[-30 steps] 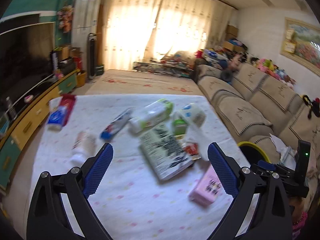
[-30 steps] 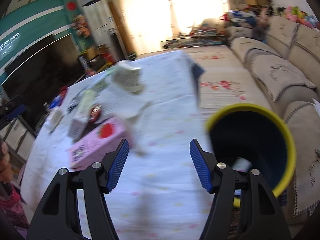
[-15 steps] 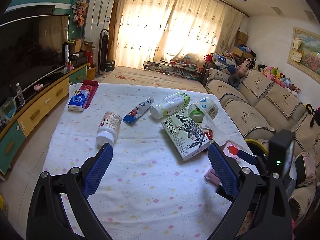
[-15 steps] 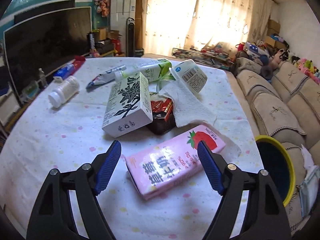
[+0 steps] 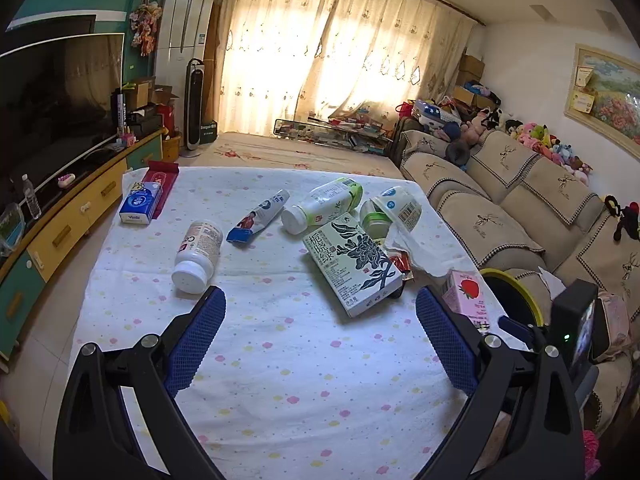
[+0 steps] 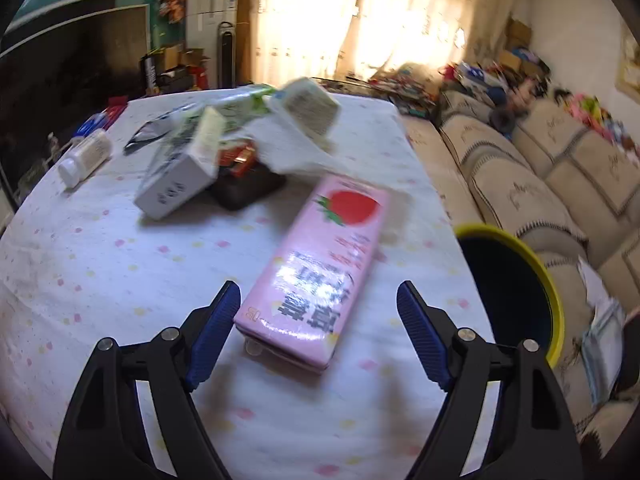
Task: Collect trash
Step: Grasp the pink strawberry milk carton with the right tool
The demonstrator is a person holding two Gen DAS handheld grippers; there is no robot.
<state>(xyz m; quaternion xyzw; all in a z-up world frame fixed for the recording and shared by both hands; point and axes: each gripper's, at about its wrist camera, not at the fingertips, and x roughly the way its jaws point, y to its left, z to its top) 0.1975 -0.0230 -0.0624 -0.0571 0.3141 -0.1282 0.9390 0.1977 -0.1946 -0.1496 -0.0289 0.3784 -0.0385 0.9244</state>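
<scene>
Trash lies on a table with a dotted white cloth. A pink strawberry carton lies flat just ahead of my right gripper, which is open, its near end between the fingertips. It also shows in the left wrist view. A yellow-rimmed dark bin stands right of the table. My left gripper is open and empty above the cloth. Ahead lie a green-white box, a white pill bottle, a tube, a green-white bottle, a cup and a tissue.
A blue tissue pack and a red box lie at the table's far left. A beige sofa runs along the right. A TV on a yellow-green cabinet stands left. My right gripper's body shows at the table's right edge.
My right gripper has swung from the bin to the table and closed in on the pink carton. The left view has steadied over the table.
</scene>
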